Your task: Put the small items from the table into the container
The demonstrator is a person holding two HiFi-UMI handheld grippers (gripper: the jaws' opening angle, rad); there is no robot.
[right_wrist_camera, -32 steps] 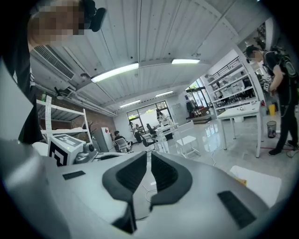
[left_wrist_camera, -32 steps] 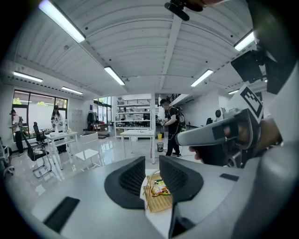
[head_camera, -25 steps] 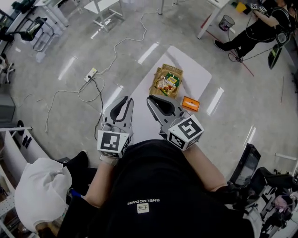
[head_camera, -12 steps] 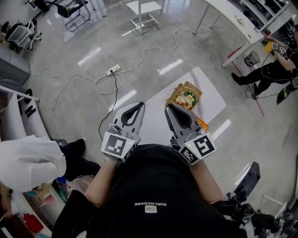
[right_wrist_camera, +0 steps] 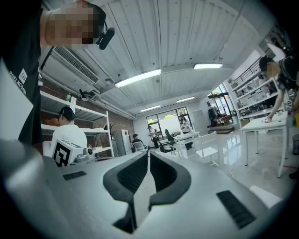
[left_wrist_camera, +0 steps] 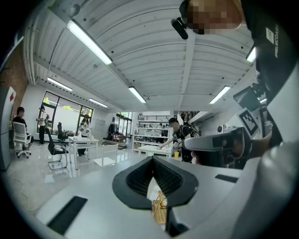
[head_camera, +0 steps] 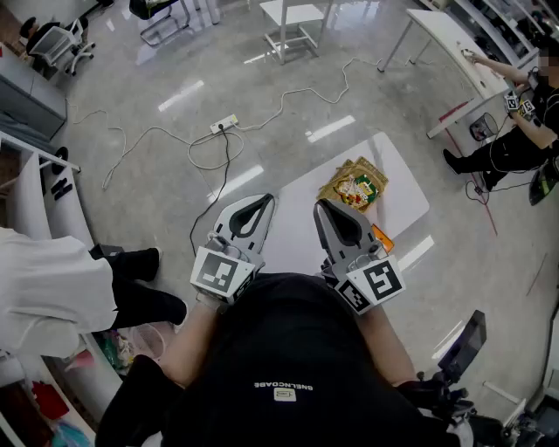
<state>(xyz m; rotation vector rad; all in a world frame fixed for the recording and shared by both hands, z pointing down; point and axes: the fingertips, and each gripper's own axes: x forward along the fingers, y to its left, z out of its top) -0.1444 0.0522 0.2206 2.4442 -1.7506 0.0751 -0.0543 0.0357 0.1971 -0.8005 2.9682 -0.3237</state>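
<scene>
On the white table [head_camera: 306, 214] lie yellow snack bags [head_camera: 354, 186], stacked. An orange box [head_camera: 382, 237] peeks out from behind my right gripper. Both grippers are held close to my chest, pointing level over the table's near end. My left gripper [head_camera: 265, 200] is shut and empty. Through its jaws the snack bags [left_wrist_camera: 160, 209] show in the left gripper view. The jaws of my right gripper [head_camera: 322, 204] are closing to a narrow slit with nothing between them. Neither gripper touches an item.
A power strip [head_camera: 225, 124] and loose cables lie on the floor to the table's left. A person in white [head_camera: 48, 288] stands at the near left. Another person [head_camera: 522, 131] works at the far right. White desks [head_camera: 293, 12] stand farther back.
Both grippers have lifted a little and drawn closer together. The head view has swung, so the table sits farther right. The right gripper now covers most of the orange box.
</scene>
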